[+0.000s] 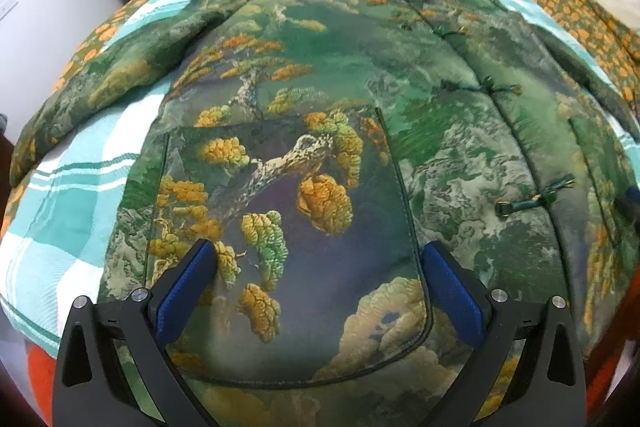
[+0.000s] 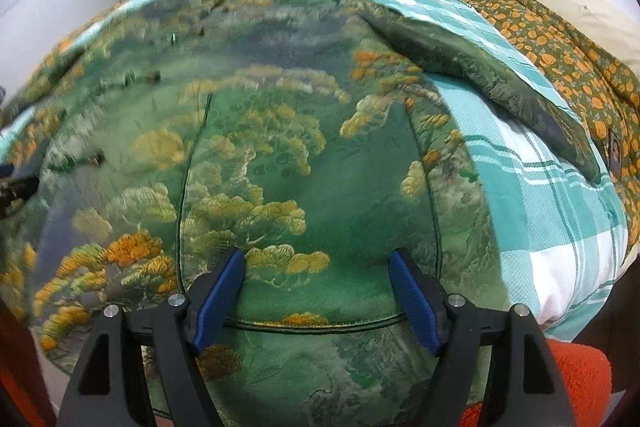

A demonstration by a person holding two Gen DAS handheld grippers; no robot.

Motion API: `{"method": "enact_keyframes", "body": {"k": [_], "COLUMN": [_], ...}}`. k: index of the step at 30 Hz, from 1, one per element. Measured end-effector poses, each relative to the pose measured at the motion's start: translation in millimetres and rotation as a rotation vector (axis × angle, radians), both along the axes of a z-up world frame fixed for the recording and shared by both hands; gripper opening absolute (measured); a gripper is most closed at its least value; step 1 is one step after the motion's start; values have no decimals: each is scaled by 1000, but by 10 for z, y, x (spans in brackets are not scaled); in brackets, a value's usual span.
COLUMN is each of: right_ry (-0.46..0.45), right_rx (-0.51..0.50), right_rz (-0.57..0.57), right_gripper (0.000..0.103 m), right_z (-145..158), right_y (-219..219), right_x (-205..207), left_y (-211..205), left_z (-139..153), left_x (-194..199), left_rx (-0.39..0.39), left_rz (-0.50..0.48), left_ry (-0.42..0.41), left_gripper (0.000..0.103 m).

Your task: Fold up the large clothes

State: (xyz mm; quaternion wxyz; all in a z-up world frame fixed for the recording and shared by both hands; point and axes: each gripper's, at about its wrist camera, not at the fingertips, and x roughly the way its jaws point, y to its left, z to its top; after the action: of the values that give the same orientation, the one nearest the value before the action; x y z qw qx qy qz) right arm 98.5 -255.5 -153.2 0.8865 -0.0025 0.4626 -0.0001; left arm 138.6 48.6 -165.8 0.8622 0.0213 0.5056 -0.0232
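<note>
1. Lying flat, front up, on the teal-and-white checked bedspread point(image 1: 68, 211): the green-and-orange tree-patterned padded jacket point(image 1: 320, 87).
2. Left gripper point(image 1: 316, 255) and right gripper point(image 2: 316, 263) hover over its hem pockets, jaws apart, holding nothing.
3. Folding appears unstarted; next move calls for pinching the hem or a sleeve.

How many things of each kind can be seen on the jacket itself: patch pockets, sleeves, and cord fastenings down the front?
Patch pockets: 2, one under the left gripper, one under the right gripper.
Sleeves: 2, one on each side.
Cord fastenings: 3 clearly visible on the jacket front.
Total: 7
</note>
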Motion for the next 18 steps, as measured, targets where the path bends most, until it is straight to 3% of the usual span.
{"method": "enact_keyframes", "body": {"k": [4,7,13,18], "right_ry": [-155,-145,-149,-212], "right_rx": [27,69,411,665], "right_rz": [-136,-274,-738,-962], "right_gripper": [77,77,77,77], "right_z": [345,353,-162,-514], "right_y": [-630,-1282,-2924,-3526], "right_x": [98,334,568,604], "left_y": [46,76,114,98], "left_z": [125,186,192,129], "left_x": [-64,-59,-7,16], "left_rx": [-4,-17,-26,-5], "left_rz": [1,12,38,38], "left_ry": [-51,-74,-79,-57], "left_gripper": [102,102,102,102]}}
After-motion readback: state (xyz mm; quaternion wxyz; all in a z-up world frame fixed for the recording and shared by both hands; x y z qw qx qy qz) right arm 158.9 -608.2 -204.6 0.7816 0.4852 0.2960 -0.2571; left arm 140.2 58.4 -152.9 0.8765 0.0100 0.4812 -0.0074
